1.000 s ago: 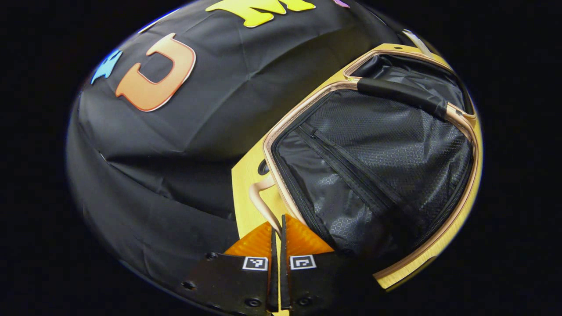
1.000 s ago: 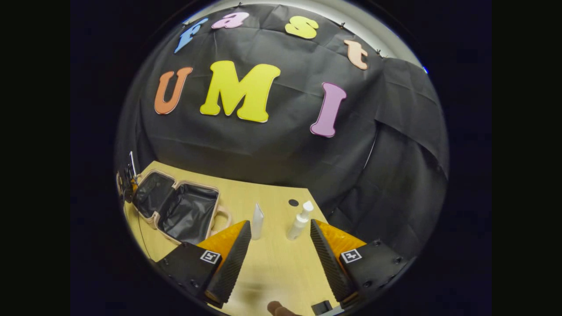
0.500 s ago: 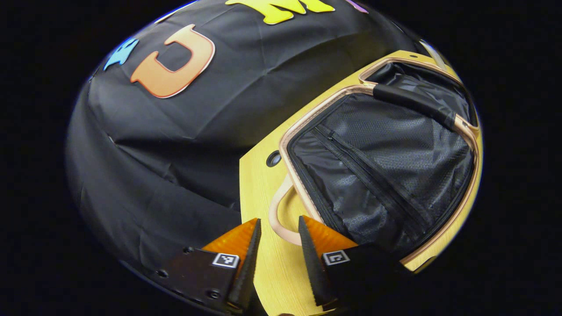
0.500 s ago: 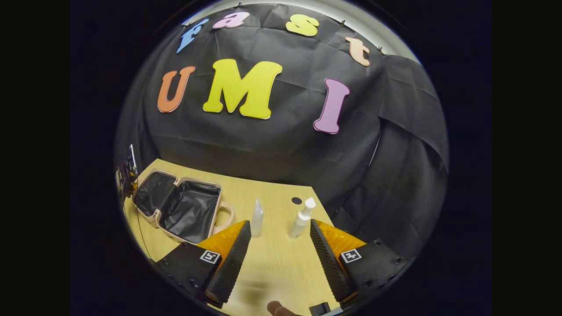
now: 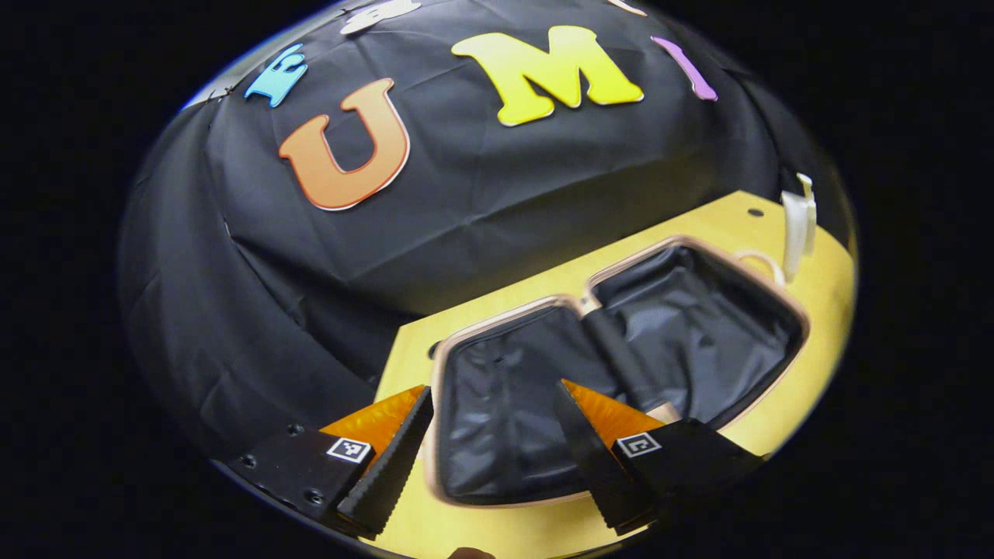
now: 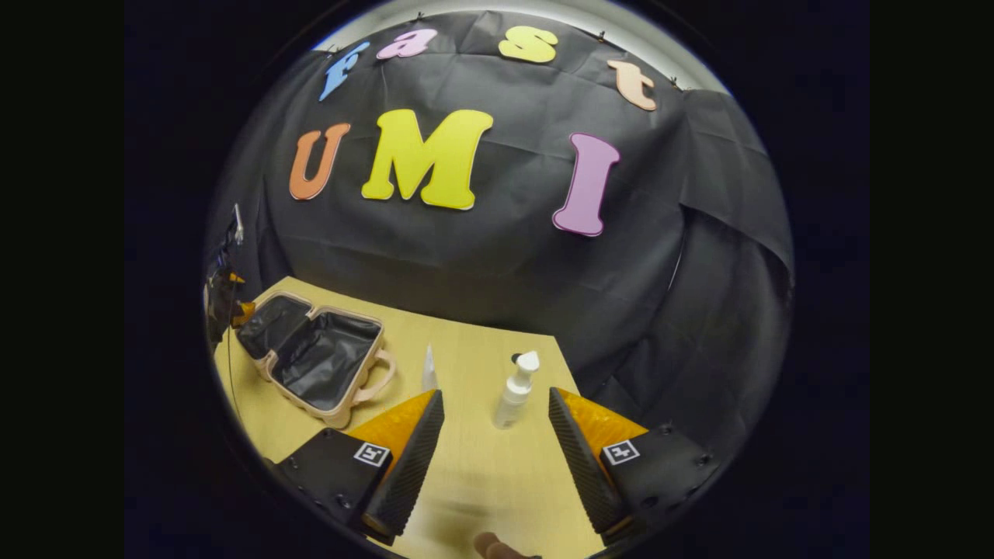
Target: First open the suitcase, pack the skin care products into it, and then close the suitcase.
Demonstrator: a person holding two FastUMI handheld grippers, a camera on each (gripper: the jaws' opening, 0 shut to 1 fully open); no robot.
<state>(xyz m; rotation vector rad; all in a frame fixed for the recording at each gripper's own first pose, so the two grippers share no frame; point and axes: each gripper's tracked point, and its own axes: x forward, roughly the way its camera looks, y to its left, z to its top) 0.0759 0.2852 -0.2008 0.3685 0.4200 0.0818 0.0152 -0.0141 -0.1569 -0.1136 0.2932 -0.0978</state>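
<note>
- Left gripper (image 5: 488,435): fingers spread apart, nothing between them, hovering over the near half of the suitcase (image 5: 613,365).
- Suitcase: lying open and flat on the table (image 5: 808,388), both halves lined in dark fabric, nothing packed in either; a dark strap across the hinge between the halves, a pale handle loop on the far half's outer side.
- Beyond the suitcase, toward the table's far corner in the left gripper view: a white tube (image 5: 794,229) standing upright, just beside the handle loop.
- Right gripper (image 6: 497,444): fingers wide apart, holding nothing, above bare table near its front edge.
- Just ahead, between those fingers: a white pump bottle (image 6: 515,392), upright, apart from both fingers; the white tube (image 6: 429,371) upright to its left, partly hidden behind the left-hand finger.
- Farther left, near the table's left edge: the open suitcase (image 6: 318,357), the left gripper (image 6: 233,307) at its far side.
- Compared with half a second ago: left gripper opened wider and lifted clear of the suitcase handle; right gripper swung slightly, spread unchanged.
</note>
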